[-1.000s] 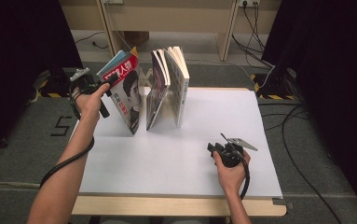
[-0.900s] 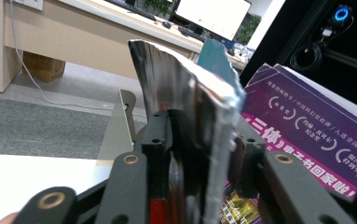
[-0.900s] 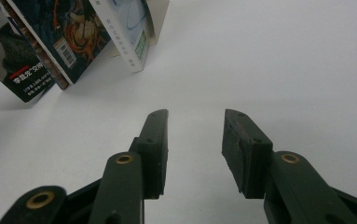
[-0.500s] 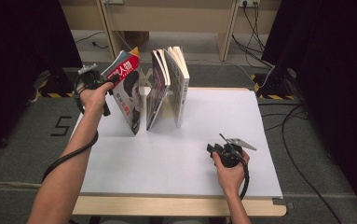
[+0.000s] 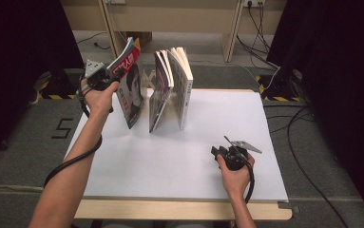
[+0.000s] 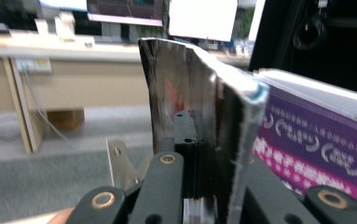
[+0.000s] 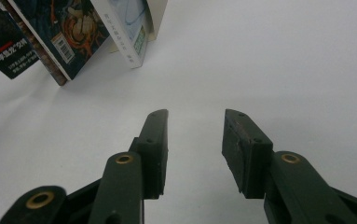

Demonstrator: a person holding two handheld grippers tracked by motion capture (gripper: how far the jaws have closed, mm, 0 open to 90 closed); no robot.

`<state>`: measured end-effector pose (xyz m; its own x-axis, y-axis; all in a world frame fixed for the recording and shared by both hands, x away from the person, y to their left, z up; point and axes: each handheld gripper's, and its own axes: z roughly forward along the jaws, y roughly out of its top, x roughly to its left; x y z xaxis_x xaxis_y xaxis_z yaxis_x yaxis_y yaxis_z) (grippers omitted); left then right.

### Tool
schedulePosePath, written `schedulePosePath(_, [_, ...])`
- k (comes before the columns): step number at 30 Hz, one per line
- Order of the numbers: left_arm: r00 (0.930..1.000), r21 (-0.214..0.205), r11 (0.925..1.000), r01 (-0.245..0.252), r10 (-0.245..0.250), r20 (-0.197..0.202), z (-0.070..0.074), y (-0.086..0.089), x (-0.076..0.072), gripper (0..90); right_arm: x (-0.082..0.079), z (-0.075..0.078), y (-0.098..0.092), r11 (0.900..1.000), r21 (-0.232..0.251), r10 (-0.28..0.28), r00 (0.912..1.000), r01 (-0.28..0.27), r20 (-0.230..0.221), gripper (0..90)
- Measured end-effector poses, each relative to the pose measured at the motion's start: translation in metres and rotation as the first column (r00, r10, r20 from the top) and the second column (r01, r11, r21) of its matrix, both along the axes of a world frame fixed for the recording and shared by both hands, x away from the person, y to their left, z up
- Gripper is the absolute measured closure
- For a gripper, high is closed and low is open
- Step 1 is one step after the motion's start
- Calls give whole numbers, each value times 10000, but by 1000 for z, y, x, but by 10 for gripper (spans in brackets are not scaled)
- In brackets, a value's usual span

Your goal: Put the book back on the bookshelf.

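Magazine (image 5: 128, 85), tilted, clamped at its top in my left gripper (image 5: 107, 76), left of the standing books (image 5: 172, 88); my right gripper (image 7: 195, 149) gapes empty.

Bright table — dark, blurred edges.

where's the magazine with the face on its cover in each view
High view: the glossy magazine with a face and red lettering on its cover stands tilted at upper left, gripped at its top by the left gripper.
Left gripper view: its glossy edge rises at centre between the jaws.
Right gripper view: its dark lower corner shows at far left.
Shared landmark: the leaning dark-covered book beside it.
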<state>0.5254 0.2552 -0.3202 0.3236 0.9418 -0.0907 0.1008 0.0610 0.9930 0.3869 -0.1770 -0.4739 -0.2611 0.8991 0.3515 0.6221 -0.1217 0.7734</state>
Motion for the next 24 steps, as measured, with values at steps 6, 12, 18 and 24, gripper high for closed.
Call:
schedulePosePath(6, [9992,292,9990,-330,324,230,-16,5,-1,863,0,0,0,10000,13,1,10000,-2,59,611])
schedulePosePath(12, [9970,45,9972,-747,746,208,-29,15,-5,861,0,0,0,10000,-11,-24,10000,25,55,612])
schedulePosePath(18, [9937,-113,9938,-1104,1106,189,-34,25,-11,846,0,0,-1,10000,27,-37,10000,37,40,612])
schedulePosePath(24, [9934,-228,9932,-1140,1142,60,-32,30,-13,786,0,0,0,10000,12,-43,10000,43,53,611])
